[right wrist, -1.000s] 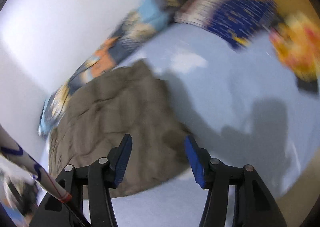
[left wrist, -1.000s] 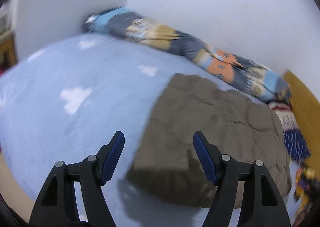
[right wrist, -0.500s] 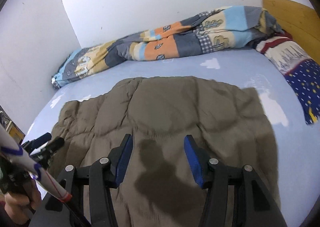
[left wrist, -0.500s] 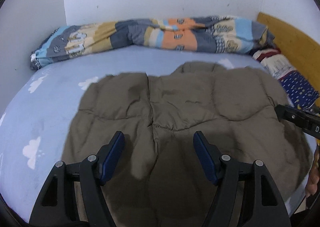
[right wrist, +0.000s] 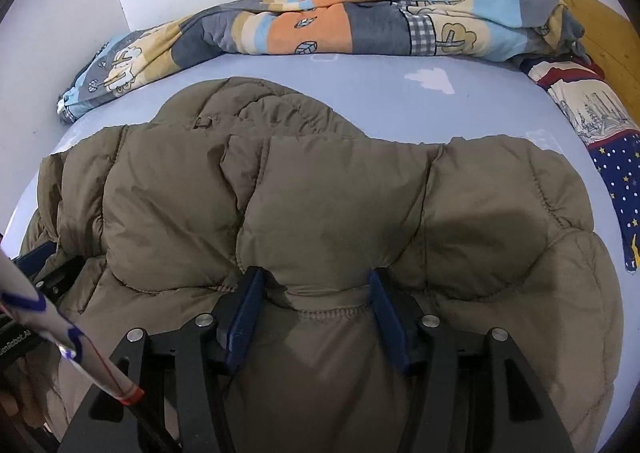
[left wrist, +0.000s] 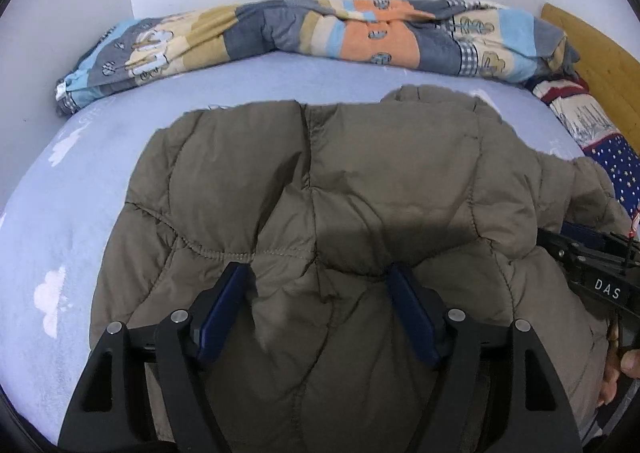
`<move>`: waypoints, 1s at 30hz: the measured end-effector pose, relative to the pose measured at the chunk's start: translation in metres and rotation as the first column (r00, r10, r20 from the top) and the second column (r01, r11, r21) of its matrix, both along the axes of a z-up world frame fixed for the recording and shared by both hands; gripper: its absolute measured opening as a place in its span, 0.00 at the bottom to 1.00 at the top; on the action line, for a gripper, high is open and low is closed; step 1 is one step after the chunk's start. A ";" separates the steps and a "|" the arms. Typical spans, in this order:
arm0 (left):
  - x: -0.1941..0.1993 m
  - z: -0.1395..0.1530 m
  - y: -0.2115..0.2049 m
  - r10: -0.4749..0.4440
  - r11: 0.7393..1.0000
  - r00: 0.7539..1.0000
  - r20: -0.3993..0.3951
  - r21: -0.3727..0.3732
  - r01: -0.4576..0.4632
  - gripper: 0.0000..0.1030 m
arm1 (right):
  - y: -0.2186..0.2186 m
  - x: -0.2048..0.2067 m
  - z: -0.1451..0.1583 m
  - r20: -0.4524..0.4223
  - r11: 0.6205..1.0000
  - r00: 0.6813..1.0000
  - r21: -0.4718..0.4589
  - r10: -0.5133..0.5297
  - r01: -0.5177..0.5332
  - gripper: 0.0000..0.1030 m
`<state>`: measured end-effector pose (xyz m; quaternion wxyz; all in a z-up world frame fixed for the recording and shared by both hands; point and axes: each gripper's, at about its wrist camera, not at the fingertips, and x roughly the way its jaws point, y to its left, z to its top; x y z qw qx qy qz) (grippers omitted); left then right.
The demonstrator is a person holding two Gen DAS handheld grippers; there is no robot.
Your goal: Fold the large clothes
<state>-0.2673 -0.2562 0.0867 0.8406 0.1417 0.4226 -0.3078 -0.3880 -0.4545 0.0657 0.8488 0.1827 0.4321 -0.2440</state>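
A large olive-brown quilted puffer jacket (left wrist: 340,181) lies spread on the light blue bed sheet (left wrist: 72,181); it also fills the right wrist view (right wrist: 320,193). My left gripper (left wrist: 320,277) is open, its blue-padded fingers pressed down into the jacket's near part with puffy fabric bulging between them. My right gripper (right wrist: 314,281) is open too, pushed into the jacket on both sides of a stitched seam. The right gripper's body shows at the right edge of the left wrist view (left wrist: 592,265).
A rolled patchwork blanket (left wrist: 320,33) lies along the white wall at the back. A patterned pillow with a navy starred part (right wrist: 600,125) and a wooden headboard (left wrist: 592,49) are at the right. A white striped sleeve (right wrist: 48,317) crosses the lower left.
Both grippers swung round to face the jacket, then came down close onto it. Their fingers now press into the fabric, where before they hovered above it.
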 end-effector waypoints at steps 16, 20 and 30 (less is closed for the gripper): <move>-0.085 0.029 0.000 -0.097 0.995 0.976 0.197 -0.018 0.102 0.72 | 0.035 -0.046 0.042 0.088 0.999 0.996 -0.015 0.032 -0.031 0.58; -0.083 0.023 -0.006 -0.101 0.995 0.979 0.175 -0.004 0.103 0.72 | 0.030 -0.043 0.032 0.056 1.000 0.998 -0.016 0.026 -0.025 0.58; -0.080 0.017 -0.009 -0.107 0.994 0.981 0.164 0.012 0.106 0.72 | 0.029 -0.033 0.020 0.015 0.999 0.999 -0.026 0.035 -0.034 0.59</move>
